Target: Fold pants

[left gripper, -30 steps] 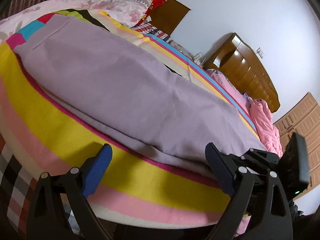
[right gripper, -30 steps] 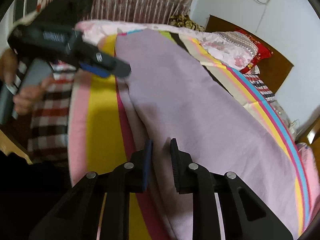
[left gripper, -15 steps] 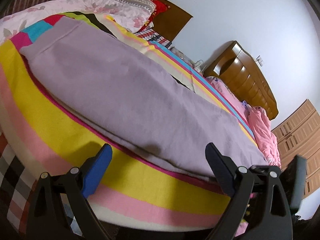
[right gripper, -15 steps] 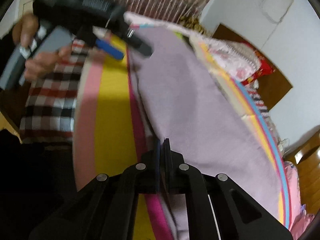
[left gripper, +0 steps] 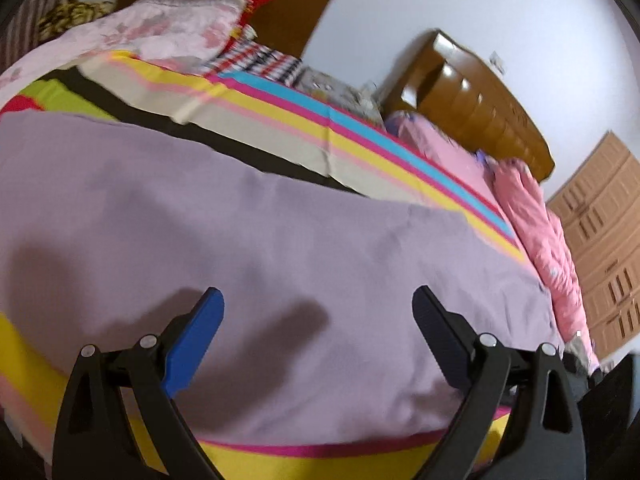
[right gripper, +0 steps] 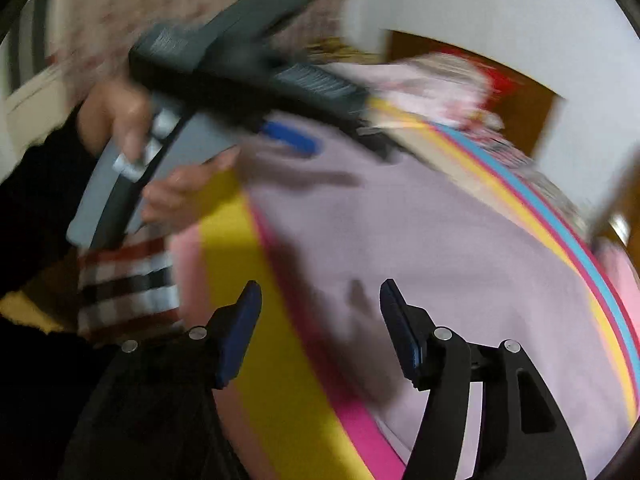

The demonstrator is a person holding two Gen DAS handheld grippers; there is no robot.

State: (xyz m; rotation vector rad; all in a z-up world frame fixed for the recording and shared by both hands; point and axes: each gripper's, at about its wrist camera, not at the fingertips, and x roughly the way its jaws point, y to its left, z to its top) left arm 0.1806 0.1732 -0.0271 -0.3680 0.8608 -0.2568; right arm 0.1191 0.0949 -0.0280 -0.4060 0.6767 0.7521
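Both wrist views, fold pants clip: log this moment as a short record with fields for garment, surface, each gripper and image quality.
garment: lilac pants spread flat
surface: striped bedspread on a bed
left gripper: open, empty, above the pants
right gripper: open, empty, over the pants' near edge
background: wooden headboard, pink quilt
image quality: right wrist view motion-blurred

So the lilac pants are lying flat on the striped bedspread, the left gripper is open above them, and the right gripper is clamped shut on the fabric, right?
Not quite. The right gripper is open, not clamped: the right wrist view shows its jaws spread with nothing between them. The rest holds: the lilac pants lie flat on the striped bedspread, and the left gripper is open above them.
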